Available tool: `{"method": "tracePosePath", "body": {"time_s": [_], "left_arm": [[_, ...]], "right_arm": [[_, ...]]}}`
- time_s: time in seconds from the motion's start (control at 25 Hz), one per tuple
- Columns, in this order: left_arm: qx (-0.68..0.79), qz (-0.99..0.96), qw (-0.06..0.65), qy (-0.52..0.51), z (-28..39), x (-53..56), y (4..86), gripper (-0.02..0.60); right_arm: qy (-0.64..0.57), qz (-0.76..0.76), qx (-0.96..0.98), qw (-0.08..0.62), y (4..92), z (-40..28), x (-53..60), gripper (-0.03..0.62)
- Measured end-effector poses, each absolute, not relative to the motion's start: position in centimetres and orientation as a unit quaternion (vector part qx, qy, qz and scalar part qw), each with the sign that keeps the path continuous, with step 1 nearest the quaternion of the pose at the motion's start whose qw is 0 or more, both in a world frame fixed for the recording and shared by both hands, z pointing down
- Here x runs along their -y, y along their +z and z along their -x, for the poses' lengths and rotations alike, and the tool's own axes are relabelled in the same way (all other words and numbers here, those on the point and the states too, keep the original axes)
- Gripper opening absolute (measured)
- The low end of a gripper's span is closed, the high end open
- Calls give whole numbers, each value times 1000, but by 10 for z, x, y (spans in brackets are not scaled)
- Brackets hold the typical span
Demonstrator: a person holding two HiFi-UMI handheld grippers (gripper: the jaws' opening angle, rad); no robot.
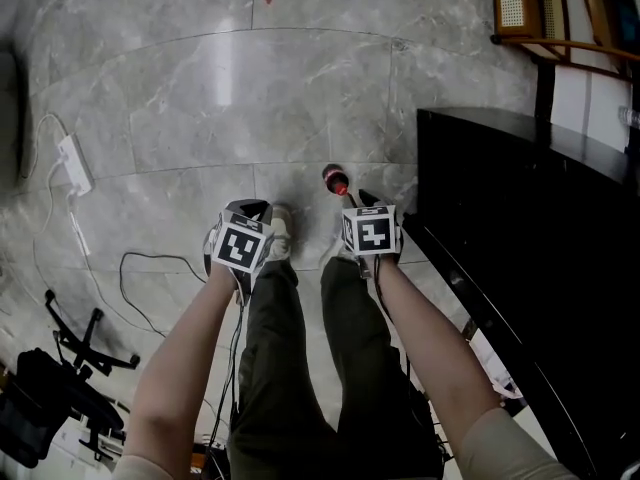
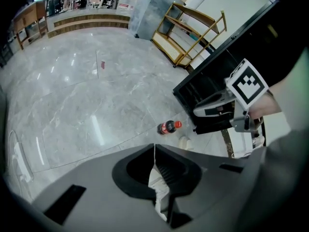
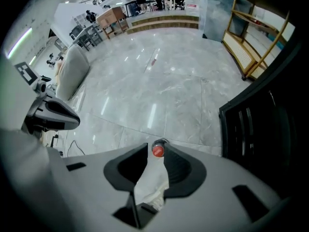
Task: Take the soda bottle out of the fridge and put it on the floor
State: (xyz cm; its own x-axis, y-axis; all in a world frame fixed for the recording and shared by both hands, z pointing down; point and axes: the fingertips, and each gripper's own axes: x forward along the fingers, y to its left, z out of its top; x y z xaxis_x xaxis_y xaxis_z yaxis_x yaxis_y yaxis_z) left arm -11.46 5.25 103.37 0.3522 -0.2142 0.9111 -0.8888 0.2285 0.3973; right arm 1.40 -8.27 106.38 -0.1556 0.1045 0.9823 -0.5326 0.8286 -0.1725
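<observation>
No text is legible; the soda bottle [image 2: 167,127] label is unreadable.

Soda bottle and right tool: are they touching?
Apart. The left gripper view shows a clear gap between the soda bottle and the right tool.

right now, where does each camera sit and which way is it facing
Head view: on the person's head, facing steeply down at the floor; shows forearms, legs, left gripper, right gripper.
Left gripper view: on that gripper, facing along its shut jaws toward the soda bottle and black fridge; shows the right gripper.
Right gripper view: on that gripper, facing down between its parted jaws at the bottle's cap; shows the left gripper.
All three share the soda bottle on the floor.
</observation>
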Motion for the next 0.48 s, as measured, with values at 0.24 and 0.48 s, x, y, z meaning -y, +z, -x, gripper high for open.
{"method": "tracePosePath", "body": {"time_s": [0.24, 0.48], "left_arm": [[525, -564, 579, 266, 125, -37, 979, 11], [568, -571, 548, 226, 133, -13, 910, 11]], "right_arm": [[273, -160, 754, 576, 991, 4, 98, 44], [254, -176, 795, 521, 904, 21, 117, 24]]}}
